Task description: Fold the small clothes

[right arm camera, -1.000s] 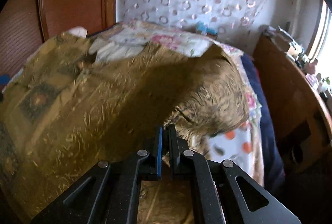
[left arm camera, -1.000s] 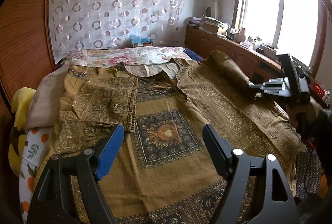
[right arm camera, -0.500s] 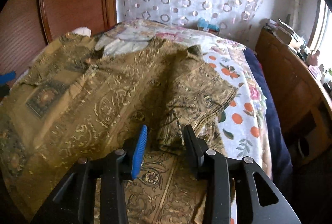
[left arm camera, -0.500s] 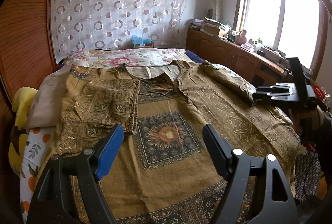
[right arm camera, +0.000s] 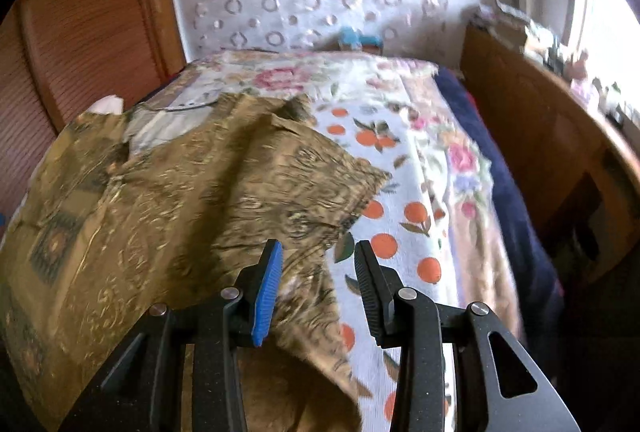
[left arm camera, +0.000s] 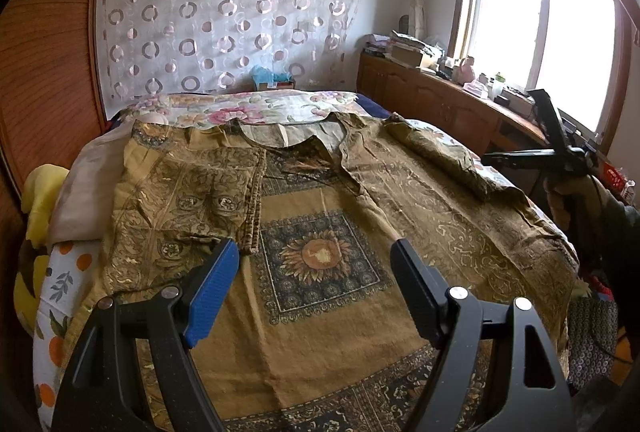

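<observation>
a brown patterned garment (left arm camera: 320,272) with gold scrollwork and a sunflower square at its middle is lying spread across the bed (right arm camera: 420,192), over an orange-print sheet. its sleeve on the wardrobe side (left arm camera: 192,200) is lying folded inward over the body, ending just beside the sunflower square. the sleeve on the window side (right arm camera: 304,176) is lying rumpled, partly on the body of the garment and partly on the bare sheet.

the left gripper (left arm camera: 314,292) is hovering above the near half of the garment, its jaws standing wide apart with nothing between them. the right gripper (right arm camera: 316,288) is hanging over the garment's window-side edge, beside the rumpled sleeve; its jaws have just been opening and are now standing partly apart, with cloth and sheet showing below the gap and no pad pressing on the fabric. in the left wrist view the right gripper (left arm camera: 504,159) is showing beyond the garment's window-side edge, held by a person's hand (left arm camera: 568,192).

a cream pillow (left arm camera: 84,192) is lying at the garment's wardrobe-side edge.
</observation>
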{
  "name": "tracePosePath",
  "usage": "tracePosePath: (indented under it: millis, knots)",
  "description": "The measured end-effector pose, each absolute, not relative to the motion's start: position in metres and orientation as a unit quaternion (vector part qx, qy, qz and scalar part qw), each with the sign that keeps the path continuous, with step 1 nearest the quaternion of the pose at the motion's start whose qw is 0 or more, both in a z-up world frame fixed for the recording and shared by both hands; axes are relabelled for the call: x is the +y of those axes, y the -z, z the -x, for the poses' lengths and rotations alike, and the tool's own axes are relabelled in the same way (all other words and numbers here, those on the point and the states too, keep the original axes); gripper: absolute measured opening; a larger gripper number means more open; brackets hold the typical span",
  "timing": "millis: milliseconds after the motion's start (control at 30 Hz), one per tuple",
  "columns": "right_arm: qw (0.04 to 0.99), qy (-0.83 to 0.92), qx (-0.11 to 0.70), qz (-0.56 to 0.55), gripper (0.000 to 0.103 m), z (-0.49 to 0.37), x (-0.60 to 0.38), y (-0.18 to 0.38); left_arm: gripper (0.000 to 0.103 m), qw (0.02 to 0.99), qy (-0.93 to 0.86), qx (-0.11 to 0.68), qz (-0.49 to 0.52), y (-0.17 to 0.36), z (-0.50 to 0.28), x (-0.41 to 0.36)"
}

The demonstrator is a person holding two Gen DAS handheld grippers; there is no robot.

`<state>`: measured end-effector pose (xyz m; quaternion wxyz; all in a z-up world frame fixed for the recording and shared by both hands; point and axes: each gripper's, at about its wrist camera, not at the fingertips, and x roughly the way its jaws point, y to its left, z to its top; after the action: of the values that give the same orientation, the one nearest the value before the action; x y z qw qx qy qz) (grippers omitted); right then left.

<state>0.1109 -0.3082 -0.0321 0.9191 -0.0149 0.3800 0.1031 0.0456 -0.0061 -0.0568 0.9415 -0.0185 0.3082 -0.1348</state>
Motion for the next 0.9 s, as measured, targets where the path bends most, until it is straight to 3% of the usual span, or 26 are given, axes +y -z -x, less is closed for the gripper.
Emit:
tracePosePath:
  millis: [433, 467, 500, 600, 900]
  knots:
    - [0.897, -0.111, 0.426, -0.039, 0.039, -0.172, -0.316, 0.043, 0.079, 0.94, 0.133, 0.312, 0.021, 0.064, -0.045, -0.008]
    - [0.897, -0.114, 0.426, -0.039, 0.035, -0.174, -0.316, 0.043, 0.079, 0.94, 0.133, 0.312, 0.021, 0.064, -0.045, -0.008]
    - [0.896, -0.12, 0.427, -0.038, 0.022, -0.175, -0.314, 0.044, 0.079, 0.94, 0.134, 0.312, 0.021, 0.064, -0.045, -0.008]
    - [0.902, -0.125, 0.414, -0.014, 0.002, -0.174, -0.307, 0.042, 0.079, 0.94, 0.134, 0.314, 0.02, 0.067, -0.045, -0.008]
    - [0.928, -0.15, 0.341, 0.015, 0.0, -0.148, -0.274, 0.006, 0.079, 0.939, 0.134, 0.315, 0.02, 0.07, -0.046, -0.008]
